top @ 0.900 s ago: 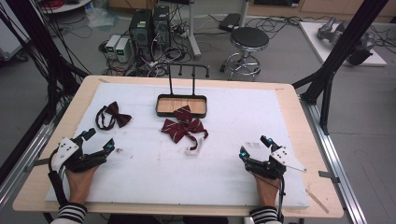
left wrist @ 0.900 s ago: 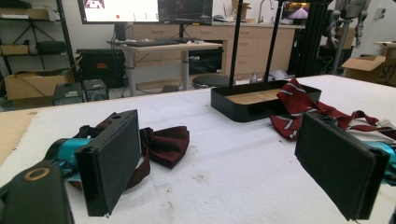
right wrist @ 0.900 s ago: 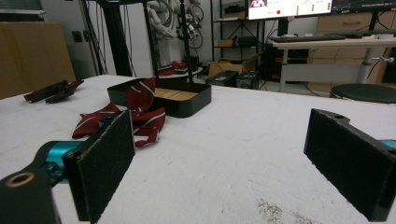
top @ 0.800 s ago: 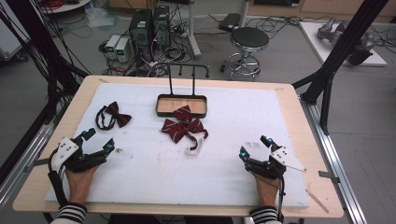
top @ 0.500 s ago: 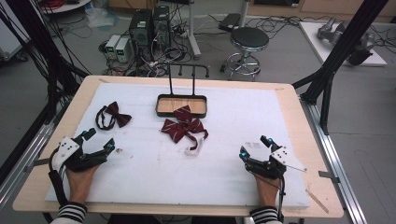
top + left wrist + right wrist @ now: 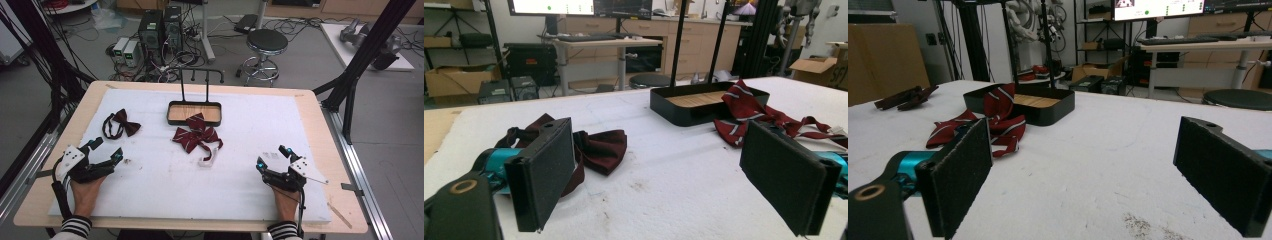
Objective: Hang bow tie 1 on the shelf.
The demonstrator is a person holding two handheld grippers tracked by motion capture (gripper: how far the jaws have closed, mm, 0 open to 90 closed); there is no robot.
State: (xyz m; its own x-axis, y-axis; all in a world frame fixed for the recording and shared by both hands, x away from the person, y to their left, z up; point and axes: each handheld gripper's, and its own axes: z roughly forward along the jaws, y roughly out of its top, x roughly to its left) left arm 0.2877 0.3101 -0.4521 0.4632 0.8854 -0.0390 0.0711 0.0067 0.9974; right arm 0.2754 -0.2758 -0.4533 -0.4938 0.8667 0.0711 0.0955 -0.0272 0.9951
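Resting apart, left gripper and right gripper (jaws wide)

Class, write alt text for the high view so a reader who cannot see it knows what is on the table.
A person's two hands rest at the near edge of a white-covered table, the left gripper and right gripper both open and holding nothing. Farther back lie a dark bow tie, a striped red bow tie and a black tray.
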